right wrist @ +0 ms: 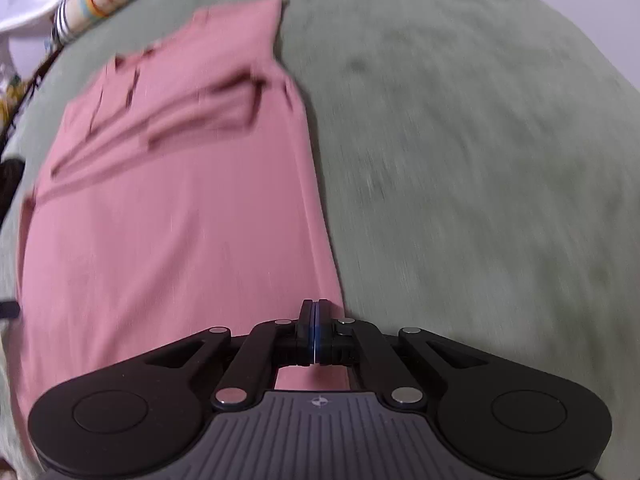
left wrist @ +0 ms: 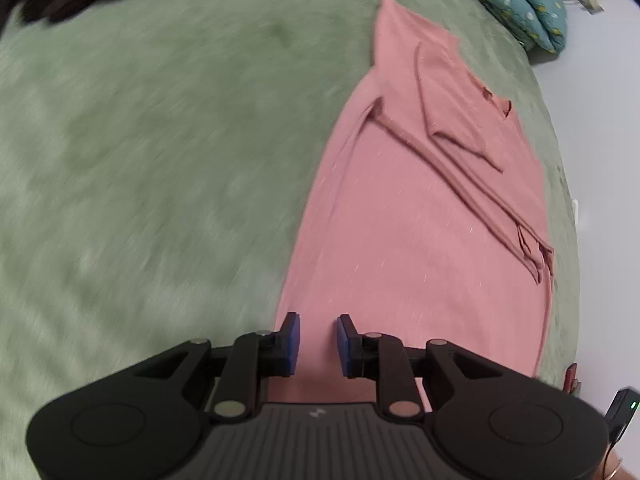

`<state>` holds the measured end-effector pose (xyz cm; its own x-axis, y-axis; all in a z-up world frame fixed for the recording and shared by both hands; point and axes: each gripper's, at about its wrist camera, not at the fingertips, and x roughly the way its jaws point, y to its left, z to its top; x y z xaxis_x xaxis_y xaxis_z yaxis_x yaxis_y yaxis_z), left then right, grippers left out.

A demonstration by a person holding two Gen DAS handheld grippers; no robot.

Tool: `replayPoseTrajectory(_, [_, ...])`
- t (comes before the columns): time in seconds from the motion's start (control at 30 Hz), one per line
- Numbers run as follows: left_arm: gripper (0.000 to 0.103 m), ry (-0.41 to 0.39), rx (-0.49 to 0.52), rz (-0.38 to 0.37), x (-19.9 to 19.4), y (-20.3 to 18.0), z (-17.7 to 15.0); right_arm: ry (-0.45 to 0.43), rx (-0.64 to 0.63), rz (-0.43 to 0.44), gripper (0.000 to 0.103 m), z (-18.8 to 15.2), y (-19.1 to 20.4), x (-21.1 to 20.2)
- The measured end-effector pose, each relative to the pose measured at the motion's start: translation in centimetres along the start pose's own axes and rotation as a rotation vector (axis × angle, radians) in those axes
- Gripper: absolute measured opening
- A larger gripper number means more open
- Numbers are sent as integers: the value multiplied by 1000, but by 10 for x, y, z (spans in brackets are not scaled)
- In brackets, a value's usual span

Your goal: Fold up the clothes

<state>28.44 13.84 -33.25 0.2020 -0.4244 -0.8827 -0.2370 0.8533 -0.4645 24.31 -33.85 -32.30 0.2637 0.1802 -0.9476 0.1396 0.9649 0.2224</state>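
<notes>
A pink long-sleeved shirt [left wrist: 400,220] lies spread flat on a green blanket [left wrist: 140,160] covering what looks like a bed, though blur makes the surface hard to judge. In the left wrist view the shirt fills the right half of the frame, running from the bottom centre up to the upper right, its sleeves folded across the body toward the right edge; a wide stretch of bare blanket opens to the left of it, while on the right only a thin strip of blanket separates the shirt from the bed's edge and the pale floor beyond. A teal flowered cushion [left wrist: 520,4] sits at the upper right corner, well apart from the shirt. The left hand-held gripper [left wrist: 318,344] sits at the bottom centre over the shirt's near hem, by its left corner, its blue-padded fingers apart with pink cloth showing in the gap; whether they touch the cloth I cannot tell. In the right wrist view the shirt [right wrist: 172,208] takes the left half and open blanket [right wrist: 480,160] spreads across the whole right side. The right hand-held gripper [right wrist: 316,332] is at the bottom centre with its fingers pressed together right at the shirt's right-hand hem corner, apparently pinching the cloth edge.
</notes>
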Motion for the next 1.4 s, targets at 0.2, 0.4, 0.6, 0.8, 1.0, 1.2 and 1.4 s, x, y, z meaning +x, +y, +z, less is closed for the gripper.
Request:
replayPoseTrajectory(0.2, [51,74,104,79,-21,-7,-23,49,41,23,5,-40,-5,-18])
replayPoseTrajectory(0.4, [52,151,83,-21,-22,2,-41,56,136,95,57,-53,-19,-36])
replayPoseTrajectory(0.6, [52,267,85,-99,-8,13,-56,143,195,211,56,-65,-41,-33])
replayPoseTrajectory(0.8, [52,349,-10,-190,4,28,-65,196,241,301,56,-69,-46,-23])
replayPoseTrajectory(1.0, [51,425,-80,-256,21,27,-75,236,295,373,56,-69,-48,-15])
replayPoseTrajectory(1.2, [37,443,-228,-257,28,44,-75,275,349,445,32,-70,-50,-7])
replayPoseTrajectory(1.4, [11,407,-215,-207,18,41,-79,279,397,469,18,-70,-55,-2])
